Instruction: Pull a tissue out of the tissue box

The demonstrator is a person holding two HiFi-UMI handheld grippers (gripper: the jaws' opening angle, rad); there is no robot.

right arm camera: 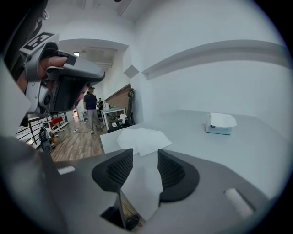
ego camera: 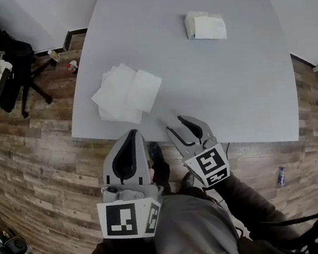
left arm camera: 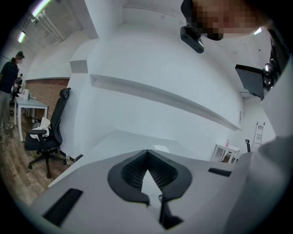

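Observation:
The white tissue box stands at the far right of the grey table, with a tissue sticking up from its top; it also shows in the right gripper view as the tissue box. Several pulled tissues lie in a loose pile near the table's left front corner. My right gripper hovers over the front edge, open. In the right gripper view a white tissue sheet hangs loose in the gap of the right gripper, and neither pad presses on it. My left gripper is beside it, shut, and the left gripper holds nothing.
A black office chair stands on the wood floor left of the table. A small bottle lies on the floor at the right. A person stands far off by other desks. My own legs are below the grippers.

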